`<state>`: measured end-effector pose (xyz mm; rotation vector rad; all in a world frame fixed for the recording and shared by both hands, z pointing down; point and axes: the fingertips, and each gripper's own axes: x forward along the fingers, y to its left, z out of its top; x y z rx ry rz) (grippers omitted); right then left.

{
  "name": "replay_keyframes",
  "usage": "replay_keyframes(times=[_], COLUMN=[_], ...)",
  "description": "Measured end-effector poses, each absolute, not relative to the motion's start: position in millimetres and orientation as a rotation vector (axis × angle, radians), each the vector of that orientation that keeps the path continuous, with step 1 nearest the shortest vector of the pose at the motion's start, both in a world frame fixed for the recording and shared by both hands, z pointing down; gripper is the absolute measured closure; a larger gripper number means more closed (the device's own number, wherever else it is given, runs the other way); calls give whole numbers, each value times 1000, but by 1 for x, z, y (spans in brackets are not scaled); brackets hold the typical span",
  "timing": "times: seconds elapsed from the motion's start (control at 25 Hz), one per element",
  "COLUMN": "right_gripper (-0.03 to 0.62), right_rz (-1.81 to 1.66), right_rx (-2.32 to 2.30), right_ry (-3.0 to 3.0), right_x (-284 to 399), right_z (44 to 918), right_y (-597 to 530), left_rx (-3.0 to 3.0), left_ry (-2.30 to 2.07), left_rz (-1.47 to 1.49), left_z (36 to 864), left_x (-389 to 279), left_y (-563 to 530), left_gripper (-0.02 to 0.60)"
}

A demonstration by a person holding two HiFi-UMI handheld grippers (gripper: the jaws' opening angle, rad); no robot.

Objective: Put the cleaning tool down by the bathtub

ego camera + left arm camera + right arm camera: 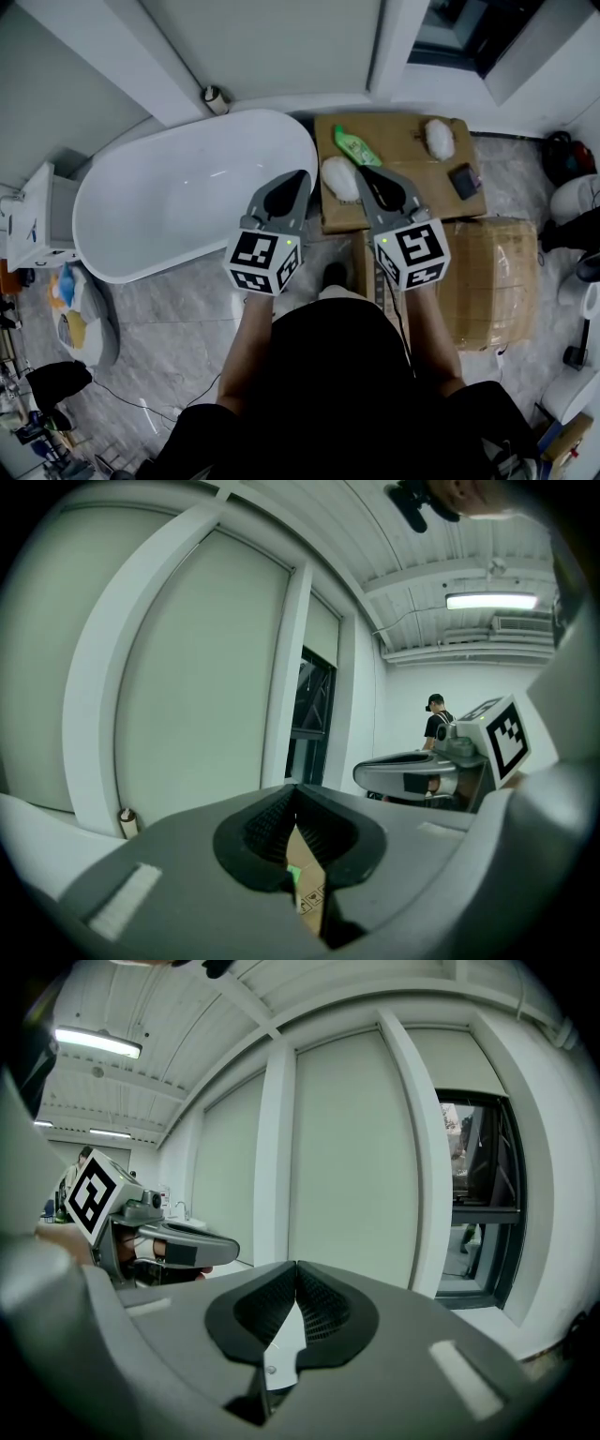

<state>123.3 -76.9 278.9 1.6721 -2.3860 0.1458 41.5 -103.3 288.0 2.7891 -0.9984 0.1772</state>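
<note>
Grey jaws of the right gripper (362, 172) are pressed together tip to tip, ribbed pads meeting, nothing between them. Left gripper (300, 176) likewise: jaws closed, empty; only a sliver of cardboard and a bit of green shows through the gap below its pads in its own view. Both are held side by side, close together and pointing forward, the marker cubes toward the person's body.

Right gripper's tip hangs just beside a white fluffy cleaning pad (339, 178). The pad lies on the near left corner of a flat cardboard box (403, 178) and is not in the jaws. Whether the tip touches the pad, cannot tell.

On the same box:
- green bottle (356, 146), lying down, just behind the pad
- second white fluffy pad (438, 139), far right side, well apart from both grippers
- small dark object (463, 180), right edge

Left gripper's tip sits over the right end of the white bathtub (178, 197), near its rim. The tub stands left of the box, on grey marbled floor tiles (178, 328). A larger wrapped carton (492, 281) stands nearer, to the right of the right gripper.
</note>
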Motion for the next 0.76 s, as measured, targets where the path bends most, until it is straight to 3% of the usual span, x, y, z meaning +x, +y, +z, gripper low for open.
replay_keyframes(times=[0.76], right_gripper=[585], right_rz=[167], right_rx=[1672], right_ry=[-2378], right_x=[138], right_z=[284], right_y=[-91], left_rx=[2782], left_ry=[-996], left_rz=[202], left_z=[294], left_x=[52], left_y=[-115], left_gripper=[583])
